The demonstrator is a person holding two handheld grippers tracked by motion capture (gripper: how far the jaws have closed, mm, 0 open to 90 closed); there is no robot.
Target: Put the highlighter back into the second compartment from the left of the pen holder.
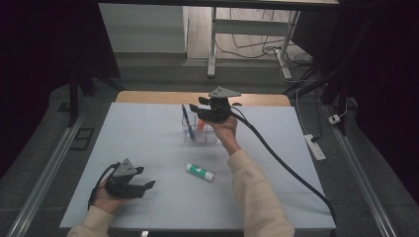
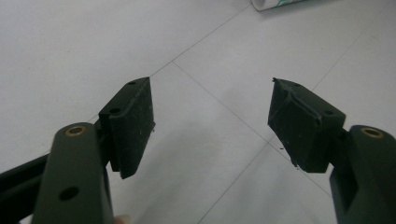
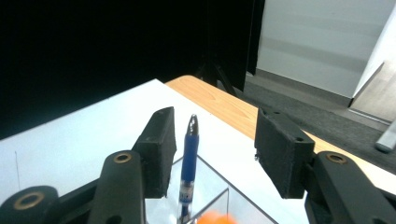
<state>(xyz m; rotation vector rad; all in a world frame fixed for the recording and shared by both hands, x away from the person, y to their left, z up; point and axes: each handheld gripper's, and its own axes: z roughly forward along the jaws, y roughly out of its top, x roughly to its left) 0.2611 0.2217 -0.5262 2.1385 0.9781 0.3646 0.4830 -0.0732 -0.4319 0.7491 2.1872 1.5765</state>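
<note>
A blue pen (image 1: 186,117) stands upright in a clear plastic holder (image 1: 210,136) at the far middle of the white table (image 1: 148,138). An orange object (image 1: 202,124) sits in the same holder. My right gripper (image 1: 195,106) hovers just above the holder. In the right gripper view its jaws (image 3: 215,116) stand open with the blue pen (image 3: 189,154) between them, close to the left pad and not pressed. My left gripper (image 1: 146,177) rests low at the near left. Its jaws (image 2: 210,88) are open with nothing between them.
A white and green glue stick (image 1: 200,171) lies on the table between the two hands, and its end shows in the left gripper view (image 2: 275,3). A wooden edge (image 1: 148,96) runs behind the white surface. The right gripper's cable (image 1: 286,168) trails across the right side.
</note>
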